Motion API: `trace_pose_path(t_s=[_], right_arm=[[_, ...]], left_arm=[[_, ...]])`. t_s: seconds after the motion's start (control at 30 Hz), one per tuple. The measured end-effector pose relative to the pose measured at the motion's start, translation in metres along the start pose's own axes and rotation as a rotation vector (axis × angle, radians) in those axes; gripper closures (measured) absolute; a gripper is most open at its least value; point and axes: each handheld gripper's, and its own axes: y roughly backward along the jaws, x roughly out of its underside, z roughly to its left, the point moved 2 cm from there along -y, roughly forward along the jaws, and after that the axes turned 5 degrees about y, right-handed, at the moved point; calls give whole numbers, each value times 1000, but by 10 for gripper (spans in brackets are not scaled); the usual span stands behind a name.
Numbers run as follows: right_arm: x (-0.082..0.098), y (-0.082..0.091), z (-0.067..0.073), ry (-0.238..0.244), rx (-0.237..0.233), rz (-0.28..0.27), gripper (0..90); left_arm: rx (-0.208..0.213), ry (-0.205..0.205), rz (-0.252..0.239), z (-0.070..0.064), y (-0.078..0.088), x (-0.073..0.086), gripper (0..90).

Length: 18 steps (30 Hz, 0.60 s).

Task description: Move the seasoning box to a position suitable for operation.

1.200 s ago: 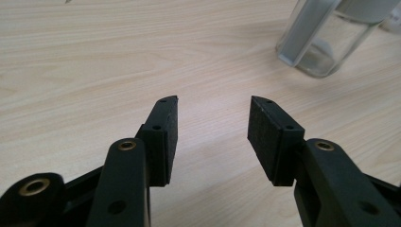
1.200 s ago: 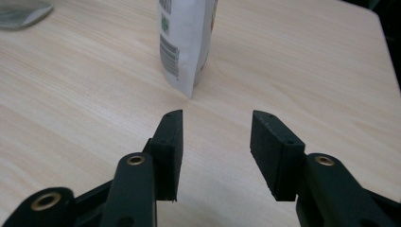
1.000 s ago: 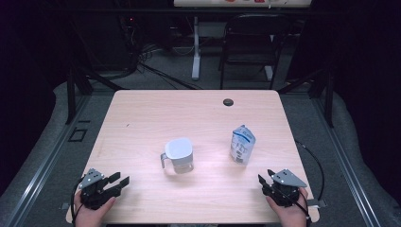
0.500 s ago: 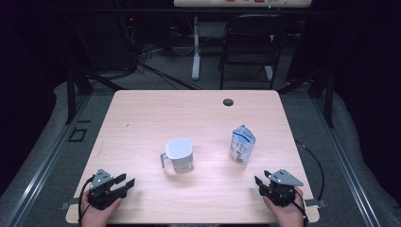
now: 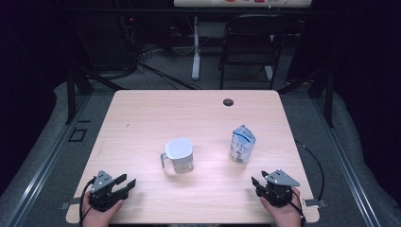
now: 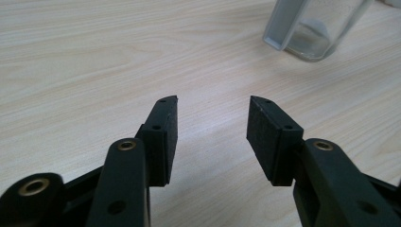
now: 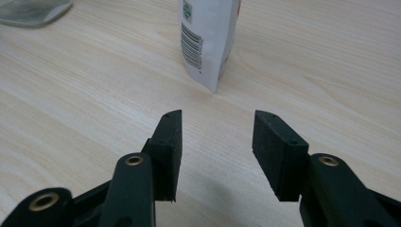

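One jug [image 5: 178, 154] stood near the middle of the table [image 5: 142, 123], and one carton [image 5: 242, 144] stood upright well apart from it on its handle-free side. Since a second before, the left claw [image 5: 124, 184] had slid along the near edge toward the jug's side and the right claw [image 5: 257, 182] had barely shifted, which suggested reaches were only beginning. Both of the two claws were open, gripping nothing, nearer the person than the jug.
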Motion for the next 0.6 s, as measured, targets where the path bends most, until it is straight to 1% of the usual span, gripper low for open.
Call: trace_pose_path(t_s=[0.13, 0.2, 0.33, 0.37, 0.4, 0.43, 0.47, 0.5, 0.57, 0.6], right_arm=[[1, 0, 0, 4, 3, 21, 543], [0, 0, 1, 4, 2, 16, 543], [0, 1, 2, 1, 0, 15, 542], [0, 2, 3, 0, -3, 11, 540], [0, 2, 3, -6, -8, 2, 540], [0, 1, 3, -21, -12, -6, 542], [0, 2, 3, -21, -16, -7, 544], [-1, 3, 3, -17, -20, -5, 544], [-1, 3, 3, -12, -17, -8, 544], [-1, 3, 4, -17, -21, -11, 544]], left_arm=[[-2, 10, -2, 1, 1, 0, 557], [-4, 11, -2, 0, 1, 1, 556], [-1, -3, -10, -3, 1, -2, 559], [8, -1, -16, -4, 1, -3, 577], [6, 2, -7, -4, 1, -5, 579], [12, 7, -19, -5, 1, -6, 579], [18, 3, -15, -5, 2, -8, 579], [20, 6, -24, -6, 2, -9, 579], [21, 12, -25, -8, 3, -14, 579], [23, 19, -27, -9, 3, -16, 578]])
